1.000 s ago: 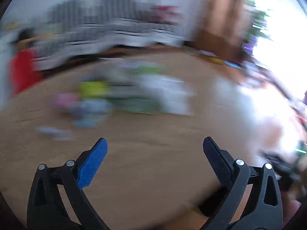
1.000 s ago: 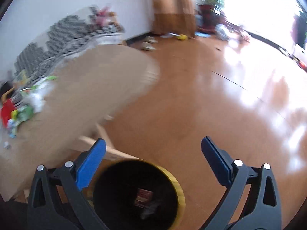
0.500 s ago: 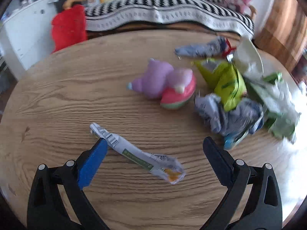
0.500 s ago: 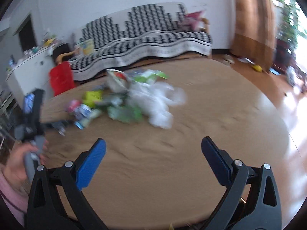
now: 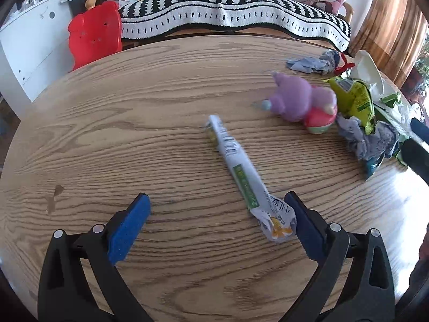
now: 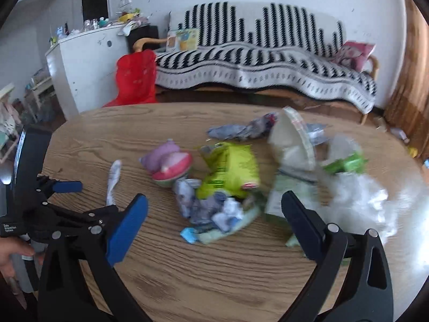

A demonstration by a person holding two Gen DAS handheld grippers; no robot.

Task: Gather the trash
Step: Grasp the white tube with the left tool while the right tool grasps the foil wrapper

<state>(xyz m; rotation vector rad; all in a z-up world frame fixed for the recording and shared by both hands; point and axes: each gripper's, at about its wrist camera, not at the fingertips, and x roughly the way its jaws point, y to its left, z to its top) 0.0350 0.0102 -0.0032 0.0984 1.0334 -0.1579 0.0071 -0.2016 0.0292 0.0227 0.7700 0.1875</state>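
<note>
The left gripper (image 5: 217,214) hovers low over the round wooden table (image 5: 107,139) with its jaws spread wide, holding nothing; a long twisted wrapper (image 5: 238,171) lies flat on the wood between them, its crumpled near end touching or just beside the inner face of the right-hand finger, its far end pointing away toward the middle of the table. Beyond that wrapper sits a purple and pink soft toy (image 5: 303,102), and just to the right of it a heap of trash: a lime-green snack bag (image 5: 356,99), crumpled grey-blue wrappers (image 5: 367,139) and a white paper bowl (image 5: 368,69) tipped on its side. The right gripper (image 6: 214,214) also has its jaws wide apart and empty, held above the near edge of the same heap (this view is blurred, so finer detail is lost); crumpled clear plastic (image 6: 359,196) lies at the heap's right side. In the right wrist view the left gripper shows at the left edge, next to the long wrapper. Behind the table stand a sofa with a black-and-white striped throw (image 6: 268,61) and a red plastic chair (image 5: 93,35).
</note>
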